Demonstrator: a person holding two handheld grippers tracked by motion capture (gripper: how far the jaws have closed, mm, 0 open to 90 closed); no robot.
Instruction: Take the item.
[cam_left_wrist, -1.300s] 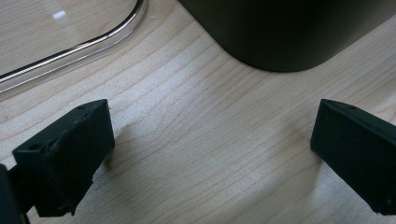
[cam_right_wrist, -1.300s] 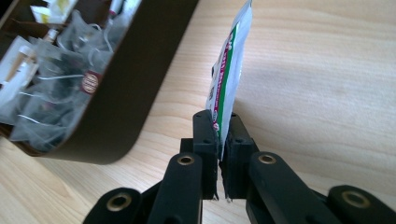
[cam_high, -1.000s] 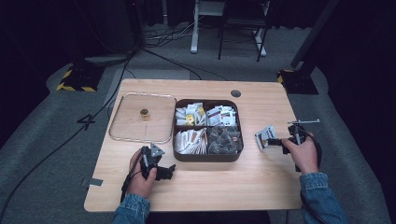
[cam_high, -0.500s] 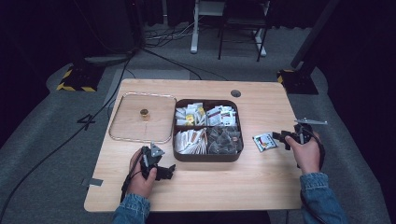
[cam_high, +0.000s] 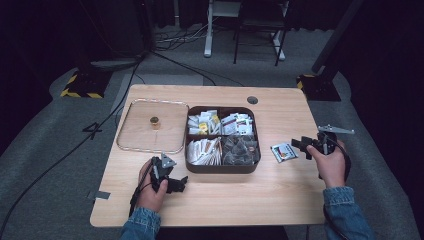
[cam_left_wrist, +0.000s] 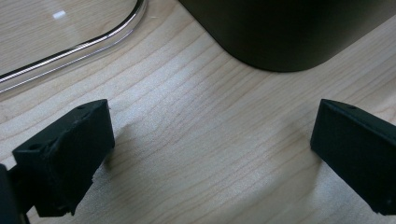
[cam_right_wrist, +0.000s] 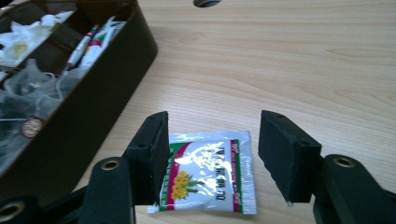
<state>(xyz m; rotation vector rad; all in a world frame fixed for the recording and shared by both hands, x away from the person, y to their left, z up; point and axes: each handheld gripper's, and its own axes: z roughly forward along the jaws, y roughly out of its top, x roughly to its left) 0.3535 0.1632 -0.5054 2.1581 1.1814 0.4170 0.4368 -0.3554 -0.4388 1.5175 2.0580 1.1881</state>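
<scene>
Since the frame a second earlier, your right claw (cam_high: 306, 145) had lowered the sachet (cam_high: 284, 151) from a raised hold to the surface (cam_high: 280, 197), and its jaws stood spread with nothing between them; your left claw (cam_high: 172, 176) had not moved. The sachet lay flat on the wood just right of the dark compartment box (cam_high: 219, 168), near it but not touching. In the right gripper view the sachet (cam_right_wrist: 208, 179) sat low between the two open jaws, and its near-left edge ran under the left one; I could not tell whether that jaw touched the foil. That was the main risk: if you had pulled back along the wood, the jaw might have dragged the light packet with it, or a sideways drift could have pushed it against the box wall (cam_right_wrist: 100, 100). Lifting straight up first would likely have avoided both. Your left claw rested wide open on bare wood, between the box's near corner (cam_left_wrist: 285, 42) and the clear lid (cam_high: 152, 126) with its small knob, close to both. Open room lay to the right of the sachet and along the near edge; the right edge was close to your right hand (cam_high: 332, 165).
</scene>
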